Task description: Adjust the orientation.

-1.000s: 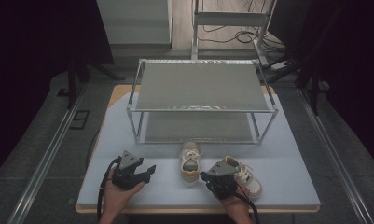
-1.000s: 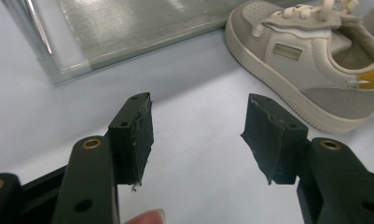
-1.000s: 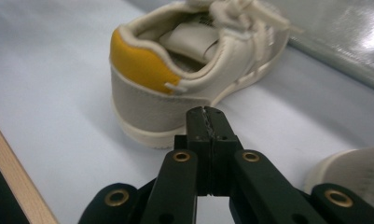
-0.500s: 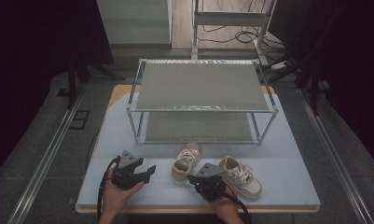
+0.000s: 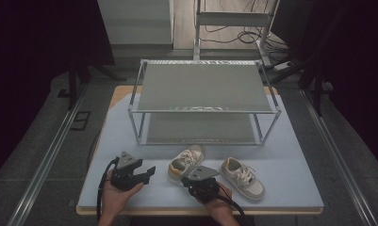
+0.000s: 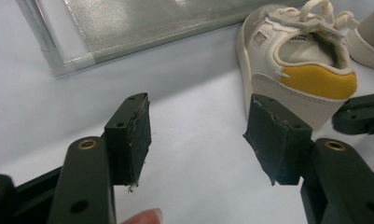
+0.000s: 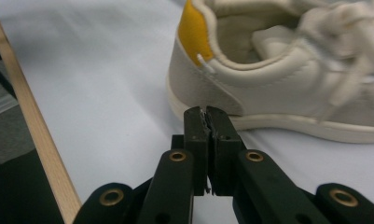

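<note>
Two cream sneakers lie in front of a metal rack. The left sneaker [image 5: 186, 162] has a yellow heel tab and points up-right; the right sneaker [image 5: 243, 177] points down-right. My left gripper [image 5: 150, 172] rests on the table left of the left sneaker, open and empty, and in its own view the jaws [image 6: 198, 126] stand wide apart with the yellow-heeled sneaker [image 6: 296, 60] ahead to the right. My right gripper [image 5: 185, 182] sits between the two sneakers. Its jaws [image 7: 206, 112] are shut on nothing, tips just short of the sneaker's heel [image 7: 212, 88].
A two-shelf metal rack [image 5: 203, 87] stands at the middle of the pale blue table [image 5: 290, 155]; its lower shelf [image 6: 152, 18] lies close ahead of the left gripper. The table's wooden front edge [image 7: 40, 140] runs close beside the right gripper.
My right gripper has moved left, from over the right sneaker to the left sneaker's heel. The left sneaker has turned, heel swinging left. The left gripper has stayed put.
</note>
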Demonstrator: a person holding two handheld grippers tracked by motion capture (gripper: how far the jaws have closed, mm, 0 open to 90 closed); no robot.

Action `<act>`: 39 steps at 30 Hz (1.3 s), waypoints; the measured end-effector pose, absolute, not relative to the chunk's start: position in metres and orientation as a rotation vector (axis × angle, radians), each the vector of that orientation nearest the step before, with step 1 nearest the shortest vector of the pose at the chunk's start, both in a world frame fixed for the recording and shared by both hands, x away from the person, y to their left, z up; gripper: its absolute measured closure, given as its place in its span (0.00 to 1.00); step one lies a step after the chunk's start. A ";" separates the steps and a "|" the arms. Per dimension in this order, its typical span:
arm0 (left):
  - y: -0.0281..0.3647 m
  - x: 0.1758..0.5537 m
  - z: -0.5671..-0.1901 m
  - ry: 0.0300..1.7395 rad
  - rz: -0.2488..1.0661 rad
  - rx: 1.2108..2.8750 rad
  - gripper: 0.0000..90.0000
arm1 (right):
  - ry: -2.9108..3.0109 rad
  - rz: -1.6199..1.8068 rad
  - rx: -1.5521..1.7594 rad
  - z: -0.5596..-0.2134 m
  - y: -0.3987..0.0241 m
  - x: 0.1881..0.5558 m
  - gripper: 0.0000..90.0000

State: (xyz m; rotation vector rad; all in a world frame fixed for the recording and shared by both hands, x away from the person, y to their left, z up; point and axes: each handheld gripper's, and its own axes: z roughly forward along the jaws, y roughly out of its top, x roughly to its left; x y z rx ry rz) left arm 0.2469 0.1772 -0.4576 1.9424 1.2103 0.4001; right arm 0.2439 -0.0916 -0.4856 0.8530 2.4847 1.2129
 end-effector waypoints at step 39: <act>0.186 0.261 -0.456 1.228 0.373 1.929 0.42 | 2.226 1.152 1.238 -0.485 -0.249 0.193 0.99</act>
